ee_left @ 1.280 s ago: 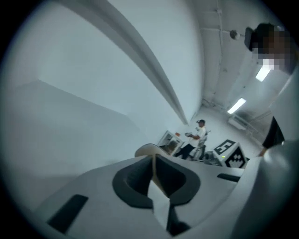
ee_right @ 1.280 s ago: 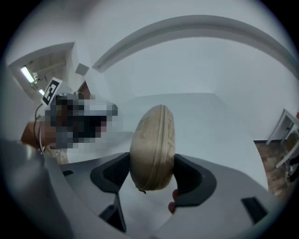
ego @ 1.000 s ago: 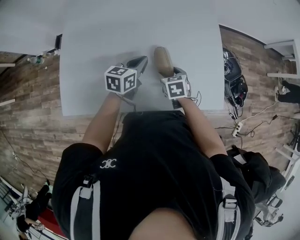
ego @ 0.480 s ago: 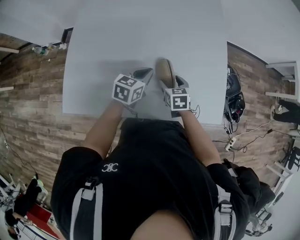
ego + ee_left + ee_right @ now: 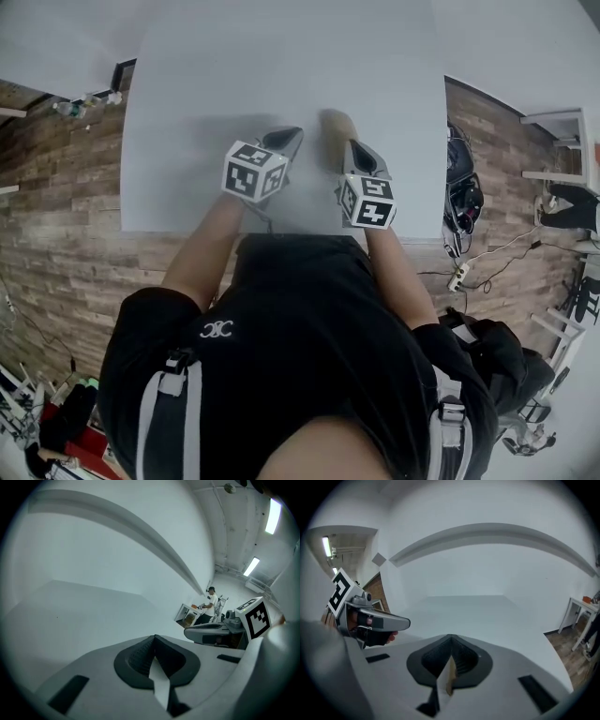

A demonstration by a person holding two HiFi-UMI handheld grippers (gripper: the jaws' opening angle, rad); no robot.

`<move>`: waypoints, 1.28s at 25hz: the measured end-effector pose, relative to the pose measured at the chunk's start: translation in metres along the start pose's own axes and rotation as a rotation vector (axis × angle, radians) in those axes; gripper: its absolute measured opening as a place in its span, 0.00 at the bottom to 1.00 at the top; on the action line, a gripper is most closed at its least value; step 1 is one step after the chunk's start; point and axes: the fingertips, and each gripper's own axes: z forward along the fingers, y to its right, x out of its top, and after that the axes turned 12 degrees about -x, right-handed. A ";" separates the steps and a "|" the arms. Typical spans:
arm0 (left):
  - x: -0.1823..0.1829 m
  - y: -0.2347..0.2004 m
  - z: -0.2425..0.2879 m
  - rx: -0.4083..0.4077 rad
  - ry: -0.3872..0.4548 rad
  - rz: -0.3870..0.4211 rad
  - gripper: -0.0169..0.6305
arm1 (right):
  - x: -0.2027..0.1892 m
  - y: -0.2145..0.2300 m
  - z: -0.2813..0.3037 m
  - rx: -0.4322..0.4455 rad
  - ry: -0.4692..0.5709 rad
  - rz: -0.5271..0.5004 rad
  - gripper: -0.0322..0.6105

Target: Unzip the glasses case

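Note:
The beige glasses case lies on the white table, its near end hidden behind my right gripper. That gripper hangs above the case with its jaws shut and nothing visibly held. In the right gripper view the pads meet, and a tan sliver shows through the slit below them. My left gripper stays just left of the case, shut and empty. In the left gripper view its pads press together over bare table, with the right gripper beside it.
The table's near edge runs against the person's body. Wood floor surrounds the table. Bags, cables and a power strip lie on the floor at the right. A person stands far off by a small table.
The right gripper, earlier open around the case's near end, has lifted off it and shut. The left gripper has barely moved.

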 end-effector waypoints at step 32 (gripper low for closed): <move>-0.013 0.094 0.016 0.022 0.032 -0.008 0.03 | 0.032 0.071 -0.056 0.099 0.073 0.194 0.07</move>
